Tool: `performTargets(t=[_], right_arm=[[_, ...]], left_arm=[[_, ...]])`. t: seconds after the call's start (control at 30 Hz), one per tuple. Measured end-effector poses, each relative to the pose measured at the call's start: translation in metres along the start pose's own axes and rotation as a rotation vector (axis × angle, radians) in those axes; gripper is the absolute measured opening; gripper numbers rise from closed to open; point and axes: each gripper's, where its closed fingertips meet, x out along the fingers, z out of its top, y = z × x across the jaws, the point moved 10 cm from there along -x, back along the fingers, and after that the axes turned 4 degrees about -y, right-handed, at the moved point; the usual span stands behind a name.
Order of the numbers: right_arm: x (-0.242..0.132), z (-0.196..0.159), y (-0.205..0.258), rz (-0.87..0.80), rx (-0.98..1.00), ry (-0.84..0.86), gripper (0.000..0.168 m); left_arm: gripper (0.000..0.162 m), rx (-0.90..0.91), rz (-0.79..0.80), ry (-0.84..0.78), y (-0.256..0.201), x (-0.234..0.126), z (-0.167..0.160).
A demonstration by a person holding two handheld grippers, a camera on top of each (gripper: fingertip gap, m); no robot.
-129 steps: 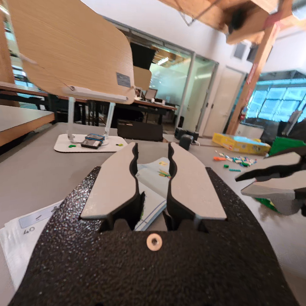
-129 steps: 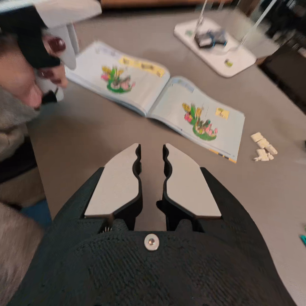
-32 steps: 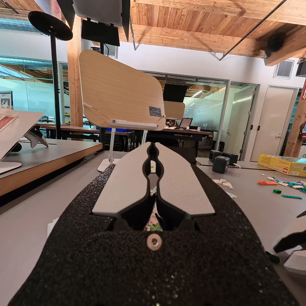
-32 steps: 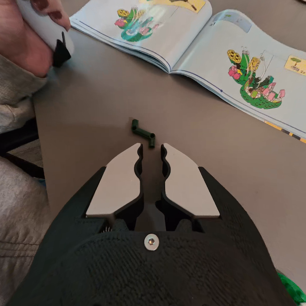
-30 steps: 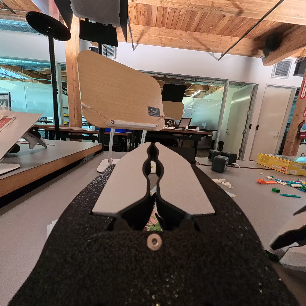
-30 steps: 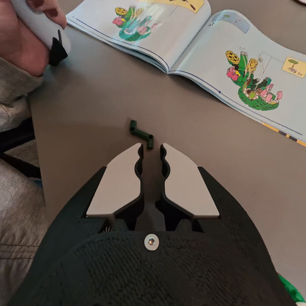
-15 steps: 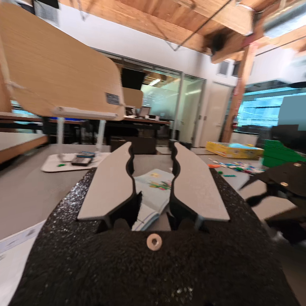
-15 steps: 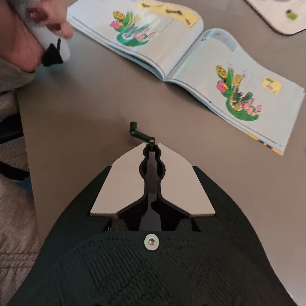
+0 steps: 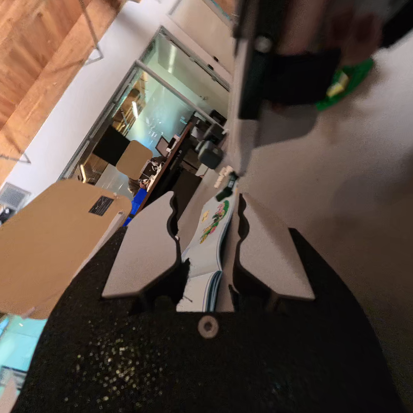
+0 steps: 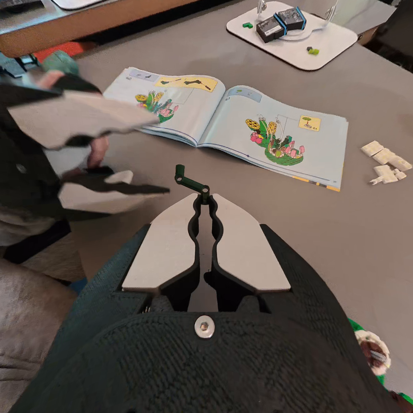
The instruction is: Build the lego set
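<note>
My right gripper (image 10: 204, 197) is shut on one end of a dark green bent lego stem (image 10: 190, 181) and holds it above the grey table (image 10: 312, 234). My left gripper (image 9: 205, 196) is open and empty, rolled sideways. The stem (image 9: 226, 188) sits just beyond its fingertips, hanging from the right gripper (image 9: 241, 171). In the right wrist view the left gripper (image 10: 163, 154) is blurred, just left of the stem. The open instruction booklet (image 10: 223, 125) lies behind. A green lego build (image 9: 344, 82) lies on the table behind the right gripper.
White lego pieces (image 10: 386, 164) lie right of the booklet. A white stand base (image 10: 324, 51) with black boxes (image 10: 279, 22) and small green pieces stands at the back. A wooden book stand panel (image 9: 55, 234) is on the left. A sleeve (image 10: 26, 312) is at lower left.
My right gripper has shut on the green stem and lifted it off the table. My left gripper has rolled sideways and swung in toward the stem, jaws still open.
</note>
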Motion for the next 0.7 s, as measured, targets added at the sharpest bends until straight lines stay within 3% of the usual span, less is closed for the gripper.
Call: performTargets(t=[0.03, 0.13, 0.27, 0.4, 0.47, 0.6, 0.7], right_arm=[[-0.001, 0.001, 0.0, 0.001, 0.01, 0.001, 0.006], [-0.002, 0.004, 0.003, 0.015, 0.011, 0.011, 0.006], [-0.002, 0.006, 0.009, 0.046, -0.016, 0.04, 0.006], [0.0, 0.005, 0.013, 0.087, -0.001, 0.05, 0.006], [0.0, 0.005, 0.013, 0.085, -0.004, 0.052, 0.006], [-0.006, 0.01, 0.013, 0.061, -0.011, -0.028, 0.007], [-0.03, 0.013, 0.013, -0.007, -0.07, -0.086, 0.021]], left_arm=[[0.053, 0.053, -0.035, 0.021, -0.006, 0.003, -0.001], [0.051, 0.16, -0.052, 0.05, -0.014, 0.006, -0.001], [0.031, 0.33, 0.003, 0.039, -0.017, 0.004, 0.002], [0.026, 0.426, -0.024, 0.06, -0.023, 0.005, 0.001], [0.009, 0.443, -0.001, 0.06, -0.022, 0.004, 0.002], [0.007, 0.394, 0.036, 0.086, -0.016, 0.007, 0.005], [0.008, 0.3, 0.071, 0.093, -0.009, 0.006, 0.003]])
